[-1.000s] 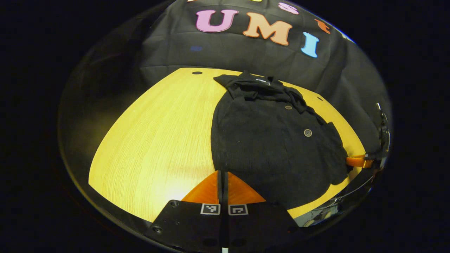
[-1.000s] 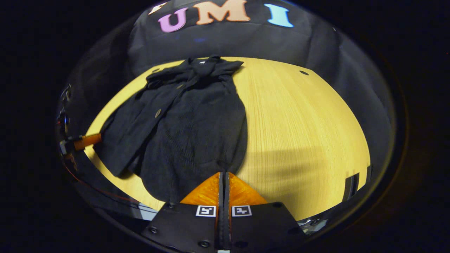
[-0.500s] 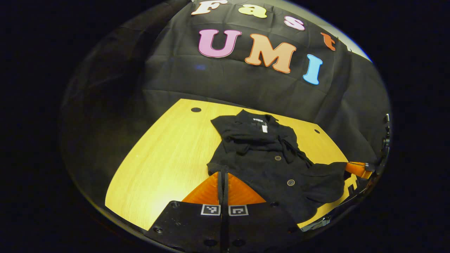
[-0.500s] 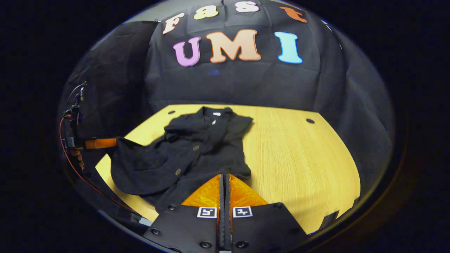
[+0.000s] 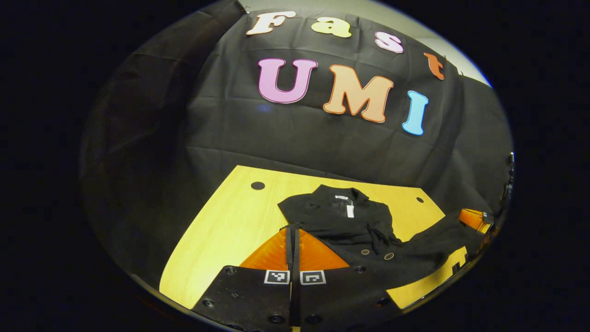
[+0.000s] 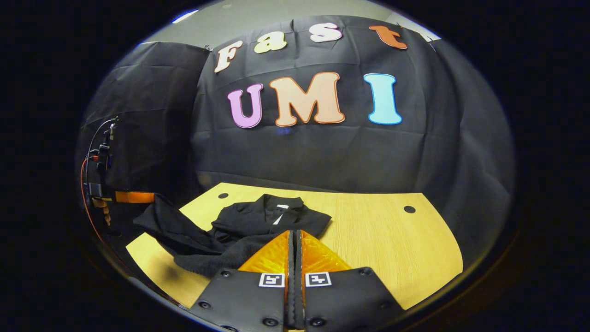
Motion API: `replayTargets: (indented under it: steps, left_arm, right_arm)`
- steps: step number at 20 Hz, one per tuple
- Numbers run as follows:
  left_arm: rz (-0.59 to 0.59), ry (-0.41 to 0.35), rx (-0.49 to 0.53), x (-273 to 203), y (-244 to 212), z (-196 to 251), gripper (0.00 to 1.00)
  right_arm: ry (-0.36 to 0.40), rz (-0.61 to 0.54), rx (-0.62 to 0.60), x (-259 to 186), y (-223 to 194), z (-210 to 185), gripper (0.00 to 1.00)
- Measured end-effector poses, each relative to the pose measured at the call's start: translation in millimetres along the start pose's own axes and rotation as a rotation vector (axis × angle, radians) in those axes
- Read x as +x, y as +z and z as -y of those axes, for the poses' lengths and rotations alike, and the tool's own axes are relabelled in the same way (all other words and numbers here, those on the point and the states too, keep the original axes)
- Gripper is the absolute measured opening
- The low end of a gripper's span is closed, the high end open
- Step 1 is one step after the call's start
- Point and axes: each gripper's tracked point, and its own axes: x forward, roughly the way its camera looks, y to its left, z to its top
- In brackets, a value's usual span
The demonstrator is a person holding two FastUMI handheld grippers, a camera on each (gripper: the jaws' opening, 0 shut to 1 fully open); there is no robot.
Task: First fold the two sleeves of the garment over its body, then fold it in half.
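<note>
Garment (image 5: 368, 235), black and buttoned, hangs by its hem between 2 clamping grippers.

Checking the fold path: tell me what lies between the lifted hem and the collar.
In the left gripper view, the black garment's own buttoned front spans from the hem at the left tongs to the collar; nothing else lies there.

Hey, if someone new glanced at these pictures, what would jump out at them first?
The black garment on the yellow wooden table, its near hem lifted off the wood. Both tongs are shut on that hem: the right tongs at the bottom of the right gripper view, the left tongs at its left edge.
</note>
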Motion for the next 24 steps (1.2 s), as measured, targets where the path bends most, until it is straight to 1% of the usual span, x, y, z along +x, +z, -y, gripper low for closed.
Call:
replayTargets:
  steps: [1, 2, 4, 7, 9, 10, 13, 17, 20, 21, 22, 23, 24]
  left_arm:
    - [0.01, -0.016, 0.014, 27.6, 18.3, 0.8, 0.0]
    - [0.008, -0.02, 0.019, 38.4, 22.7, 0.2, 0.0]
    - [0.007, -0.027, 0.015, 63.0, 35.4, -1.7, 0.0]
    - [0.05, -0.046, -0.008, 97.9, 57.8, -2.2, 0.0]
    - [0.037, -0.052, 0.008, 122.8, 57.7, -3.3, 0.0]
    - [0.024, -0.056, 0.013, 147.3, 57.3, -5.2, 0.0]
    - [-0.009, -0.05, 0.013, 187.3, 48.0, -8.9, 0.0]
    - [-0.057, -0.05, 0.009, 223.0, 36.9, -13.1, 0.0]
    - [-0.084, -0.026, 0.039, 247.7, 25.0, -19.1, 0.0]
    - [-0.077, -0.005, 0.046, 251.1, 25.4, -23.6, 0.0]
    - [-0.046, 0.028, 0.053, 257.9, 34.1, -30.9, 0.0]
    - [-0.005, 0.082, 0.067, 248.2, 42.6, -37.2, 0.47]
    - [0.059, 0.061, 0.046, 257.6, 60.1, -30.7, 0.94]
  right_arm:
    - [-0.018, 0.023, -0.02, 21.3, 18.2, 3.9, 0.02]
    - [-0.028, 0.032, -0.008, 39.5, 22.6, 9.5, 0.02]
    - [-0.051, 0.04, 0.008, 58.3, 34.1, 14.4, 0.02]
    - [-0.079, 0.03, 0.03, 87.3, 46.8, 25.8, 0.02]
    - [-0.099, 0.03, 0.048, 106.9, 54.8, 33.5, 0.02]
    - [-0.112, 0.012, 0.079, 136.8, 58.2, 37.0, 0.02]
    - [-0.122, -0.001, 0.12, 174.6, 63.0, 35.5, 0.02]
    - [-0.146, -0.036, 0.137, 209.5, 57.7, 41.0, 0.02]
    - [-0.181, -0.061, 0.187, 231.4, 52.8, 51.6, 0.02]
    - [-0.199, -0.081, 0.222, 236.3, 48.9, 55.4, 0.02]
    - [-0.213, -0.075, 0.239, 236.6, 52.9, 58.1, 0.02]
    - [-0.238, -0.035, 0.243, 231.8, 49.1, 54.0, 0.5]
    - [-0.256, 0.049, 0.199, 230.5, 80.7, 59.6, 0.98]
